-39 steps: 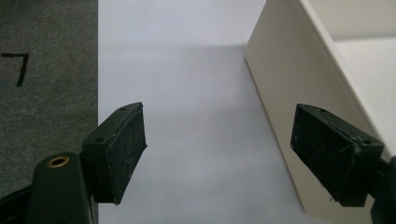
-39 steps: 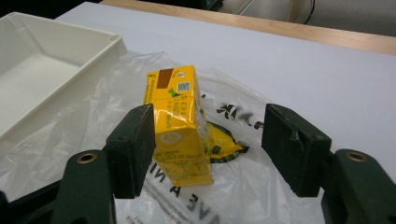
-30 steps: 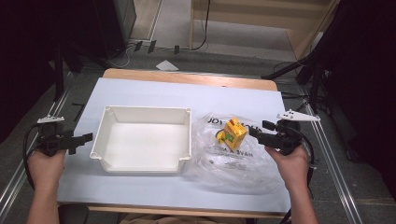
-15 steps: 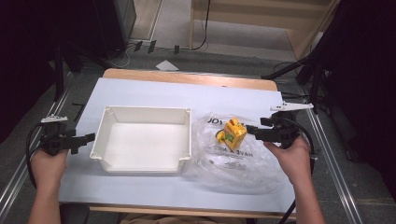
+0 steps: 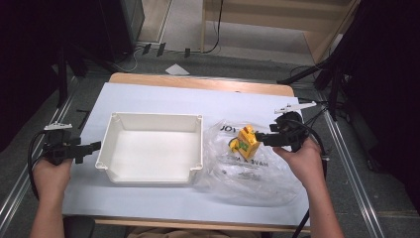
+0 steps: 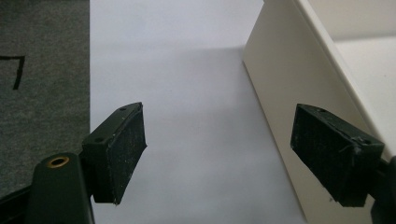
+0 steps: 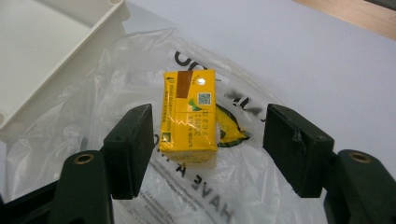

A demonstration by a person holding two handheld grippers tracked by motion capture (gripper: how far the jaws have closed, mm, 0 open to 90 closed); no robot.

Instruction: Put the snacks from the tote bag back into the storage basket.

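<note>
On the worktop (image 5: 148, 99), white tray (image 5: 153, 148) mid-frame, clear bag (image 5: 257, 173) to its right. I judge I'm lining up a grab: right tongs (image 7: 208, 140) apart around the yellow carton (image 7: 189, 119), untouched; next, close squarely. Left tongs (image 6: 233, 149) apart, empty.

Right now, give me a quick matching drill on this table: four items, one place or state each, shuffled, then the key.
Items
1. yellow carton
2. white tray
3. left gripper
4. clear plastic bag

Places or states
A. jaws open, just off the tray's left wall
B. spread flat on the table, right of the tray
C. standing on the bag, between the right gripper's open jaws
D. middle of the table, nothing inside

Pairs: 1-C, 2-D, 3-A, 4-B
</note>
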